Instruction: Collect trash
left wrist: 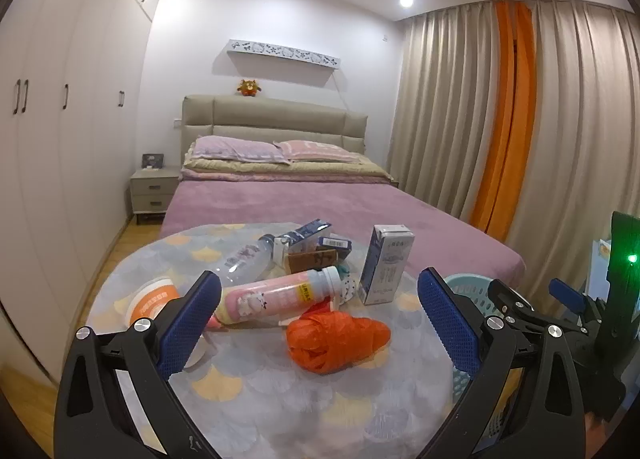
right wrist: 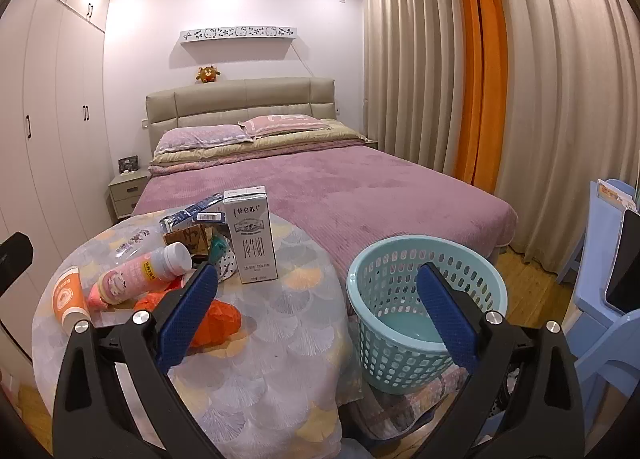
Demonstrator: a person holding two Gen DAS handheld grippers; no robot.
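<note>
Both grippers, left gripper [left wrist: 318, 315] and right gripper [right wrist: 318, 309], hang spread wide and empty. Crumpled orange plastic bag [left wrist: 336, 341] lies nearest on the round cloth-covered table [left wrist: 280, 399]; empty turquoise perforated plastic basket [right wrist: 404, 259] stands right, ready to receive trash.

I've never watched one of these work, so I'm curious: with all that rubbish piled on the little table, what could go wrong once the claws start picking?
1. The upright milk carton stands right against the pile; a nudge could topple it.
2. The pink bottle lies on its side and may roll away from the open left claw.
3. The basket stands beside the table and lower, so a dropped item could miss it.
</note>
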